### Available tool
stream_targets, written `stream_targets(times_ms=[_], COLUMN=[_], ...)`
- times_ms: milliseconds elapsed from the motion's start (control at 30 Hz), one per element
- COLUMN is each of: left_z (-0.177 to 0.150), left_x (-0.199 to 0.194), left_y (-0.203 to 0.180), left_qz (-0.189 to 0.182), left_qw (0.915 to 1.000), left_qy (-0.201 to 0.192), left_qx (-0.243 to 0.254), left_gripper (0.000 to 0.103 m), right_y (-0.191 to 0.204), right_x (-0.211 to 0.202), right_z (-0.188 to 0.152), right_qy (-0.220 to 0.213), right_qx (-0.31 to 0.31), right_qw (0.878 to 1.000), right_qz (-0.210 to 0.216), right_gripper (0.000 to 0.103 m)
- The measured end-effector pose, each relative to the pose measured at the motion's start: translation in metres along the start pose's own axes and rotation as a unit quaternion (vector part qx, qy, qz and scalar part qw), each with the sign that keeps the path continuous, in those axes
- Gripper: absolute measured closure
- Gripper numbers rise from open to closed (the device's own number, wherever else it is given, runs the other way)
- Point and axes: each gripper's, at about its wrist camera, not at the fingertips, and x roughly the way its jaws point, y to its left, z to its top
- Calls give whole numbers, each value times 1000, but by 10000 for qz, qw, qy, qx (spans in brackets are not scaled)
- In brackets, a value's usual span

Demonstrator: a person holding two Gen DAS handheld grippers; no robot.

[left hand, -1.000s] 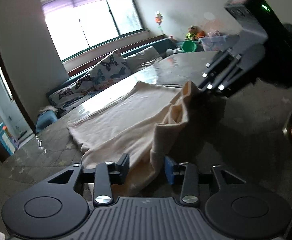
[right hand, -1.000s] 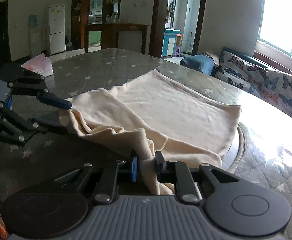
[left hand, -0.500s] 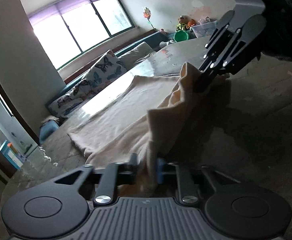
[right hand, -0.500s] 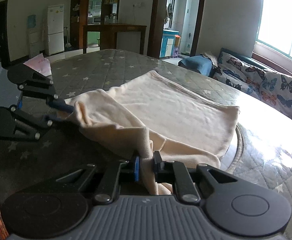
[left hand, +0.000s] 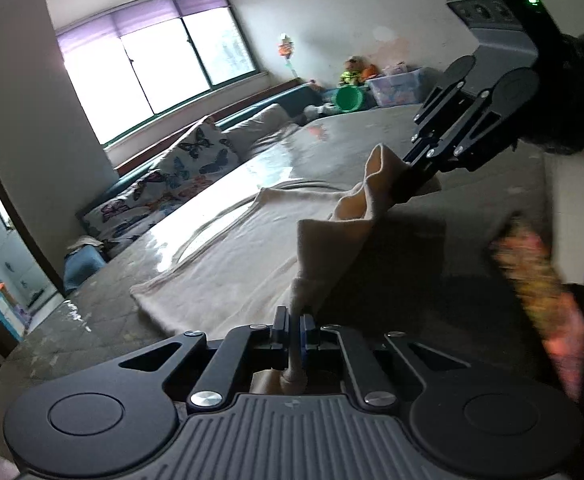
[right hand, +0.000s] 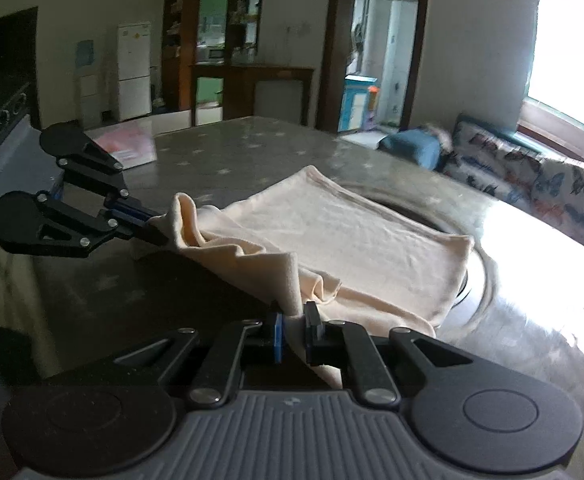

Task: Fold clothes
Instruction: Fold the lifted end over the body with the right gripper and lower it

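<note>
Folding has barely begun: left claw (left hand: 295,326) and right claw (right hand: 294,330) each pinch a near corner of the cream garment (right hand: 332,232), lifting that edge while the rest lies flat on the mattress (right hand: 252,148).

Facing wrist views — shared cloth (left hand: 228,264)
</note>
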Motion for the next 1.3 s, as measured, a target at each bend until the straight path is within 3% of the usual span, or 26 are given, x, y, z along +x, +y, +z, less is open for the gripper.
stream_targets(times_ms=[133, 300, 567, 733, 1000, 1067, 1167, 1300], left_z=[5, 27, 58, 62, 42, 38, 31, 28], left_x=[-19, -5, 64, 118, 186, 191, 191, 178], left_y=[-1, 24, 96, 139, 168, 171, 176, 193], left_qz=[-77, 102, 184, 155, 301, 350, 510, 908], left_qw=[10000, 9999, 9994, 9982, 9928, 9911, 9884, 9802], left_qy=[49, 45, 304, 536, 958, 1015, 1026, 1006], left_qx=[-27, -18, 0, -206, -654, -786, -997, -1444], left_gripper=[98, 98, 97, 97, 95, 93, 86, 85], right_y=[6, -17, -75, -102, -135, -139, -145, -158], right_x=[-18, -7, 55, 101, 180, 188, 183, 157], right_z=[8, 40, 97, 116, 105, 98, 91, 82], right_qy=[28, -207, -102, 82, 390, 401, 304, 50], right_qx=[-77, -186, -339, -308, 244, 355, 542, 931], right_qw=[9999, 9996, 9992, 9990, 9980, 9973, 9963, 9932], right_qz=[149, 53, -194, -327, -439, -495, -594, -697], right_gripper=[94, 94, 94, 94, 92, 85, 80, 77])
